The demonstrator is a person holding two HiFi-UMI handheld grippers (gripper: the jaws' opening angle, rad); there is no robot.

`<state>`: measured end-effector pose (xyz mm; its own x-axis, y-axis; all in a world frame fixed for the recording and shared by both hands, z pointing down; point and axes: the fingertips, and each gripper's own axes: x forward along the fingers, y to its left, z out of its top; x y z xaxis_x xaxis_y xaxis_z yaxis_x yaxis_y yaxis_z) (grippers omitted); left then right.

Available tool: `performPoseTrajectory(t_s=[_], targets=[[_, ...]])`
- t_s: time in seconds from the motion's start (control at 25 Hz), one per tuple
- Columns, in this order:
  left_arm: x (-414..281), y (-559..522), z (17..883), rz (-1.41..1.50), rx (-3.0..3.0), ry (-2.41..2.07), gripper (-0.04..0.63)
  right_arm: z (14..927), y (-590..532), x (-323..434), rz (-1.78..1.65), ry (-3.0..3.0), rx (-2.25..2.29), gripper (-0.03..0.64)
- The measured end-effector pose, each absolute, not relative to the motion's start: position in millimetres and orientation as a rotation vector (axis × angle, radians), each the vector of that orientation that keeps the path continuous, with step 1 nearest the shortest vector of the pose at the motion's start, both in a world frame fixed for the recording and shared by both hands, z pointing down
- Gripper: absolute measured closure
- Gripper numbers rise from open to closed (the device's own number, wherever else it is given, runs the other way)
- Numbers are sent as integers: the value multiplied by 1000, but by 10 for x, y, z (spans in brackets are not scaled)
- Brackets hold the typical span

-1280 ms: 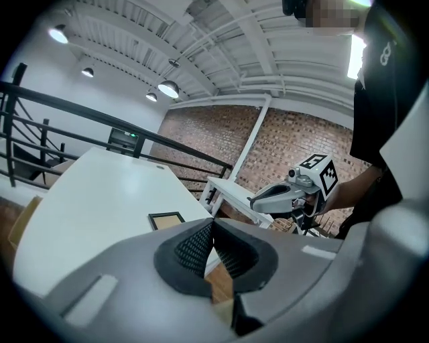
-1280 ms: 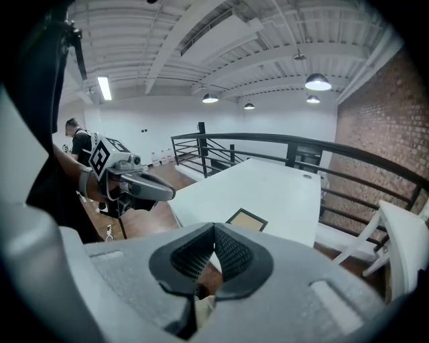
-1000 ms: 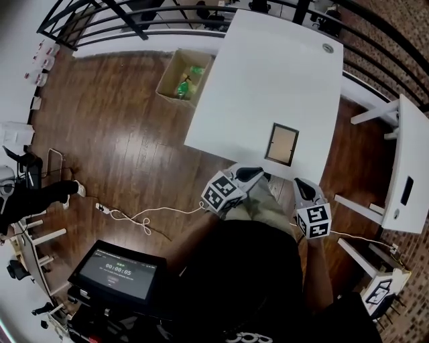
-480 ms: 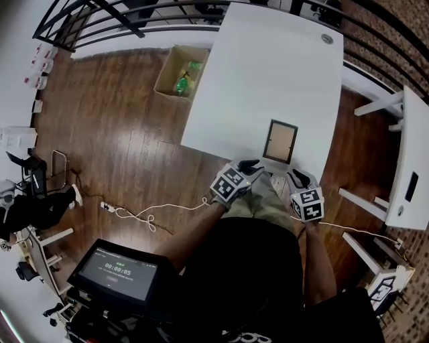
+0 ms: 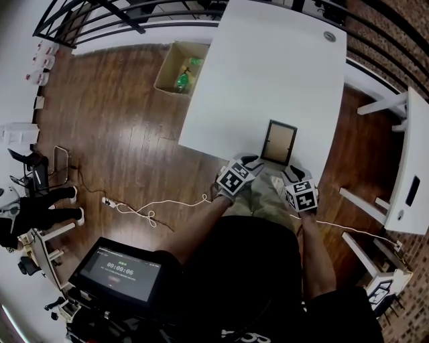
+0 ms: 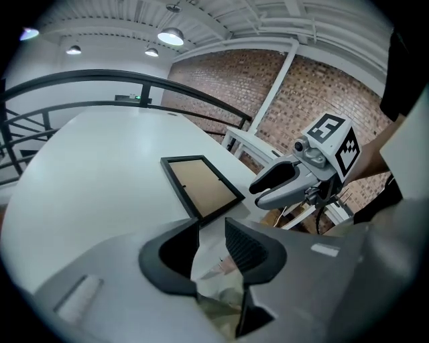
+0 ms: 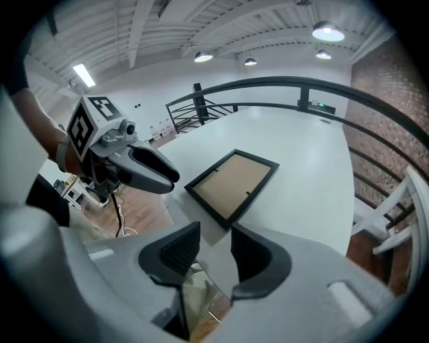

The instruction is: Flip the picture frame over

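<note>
The black picture frame (image 5: 279, 142) lies flat near the front edge of the white table (image 5: 268, 74), its brown backing facing up (image 6: 201, 182) (image 7: 233, 182). My left gripper (image 5: 251, 160) hovers just short of the frame's near left corner. Its jaws (image 6: 213, 242) are opening and hold nothing. My right gripper (image 5: 292, 172) is at the table's edge by the frame's near right corner. Its jaws (image 7: 214, 249) are also opening and empty. Each gripper shows in the other's view: the right gripper (image 6: 285, 182) and the left gripper (image 7: 144, 167). Neither touches the frame.
A cardboard box (image 5: 179, 69) with green bottles stands on the wood floor left of the table. A second white table (image 5: 410, 167) is at the right. A screen (image 5: 120, 271) sits at the lower left, a cable (image 5: 151, 213) runs across the floor, and a black railing (image 5: 120, 17) is beyond.
Both grippers have moved forward and down toward the table's front edge, ending close to the frame's near corners. The frame has not moved.
</note>
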<state>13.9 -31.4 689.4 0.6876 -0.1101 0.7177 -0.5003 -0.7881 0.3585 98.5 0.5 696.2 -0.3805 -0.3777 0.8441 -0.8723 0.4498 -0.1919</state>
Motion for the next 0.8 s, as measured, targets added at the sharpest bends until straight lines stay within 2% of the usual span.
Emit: performPoseTrajectory(t_s=[0.8], targets=[[179, -324, 7082, 1099, 2268, -454, 448, 7131, -91, 980, 889, -1889, 960, 479]])
